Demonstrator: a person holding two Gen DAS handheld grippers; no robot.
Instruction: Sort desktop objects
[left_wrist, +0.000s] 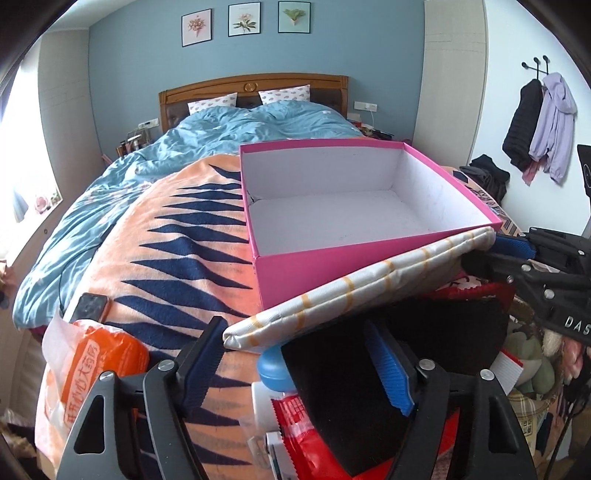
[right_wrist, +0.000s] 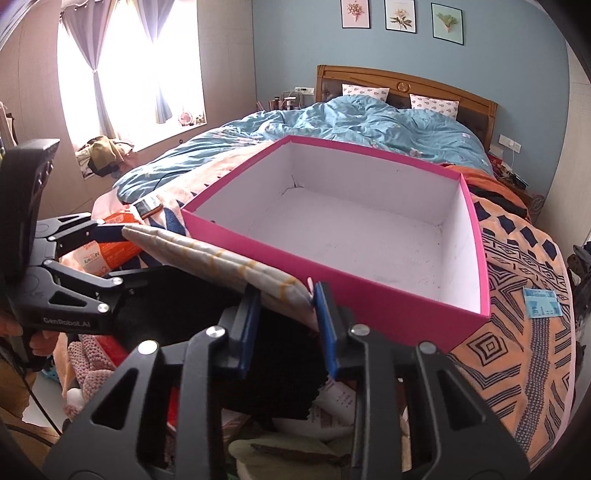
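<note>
On the bed, on the orange patterned blanket (left_wrist: 177, 258), your pink box (right_wrist: 332, 236) stands open-topped, its white interior bare. A cream pouch with yellow stripes (left_wrist: 354, 291) leans against its near wall. Your left gripper (left_wrist: 295, 354) brackets the pouch's left end, jaws spread, pads not visibly pressing. Your right gripper (right_wrist: 284, 317) pinches the pouch's right corner between narrow jaws. Clutter lies below both grippers.

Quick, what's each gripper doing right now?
Left gripper: open, around one end of the striped pouch.
Right gripper: closed on the striped pouch, at its other end.
</note>
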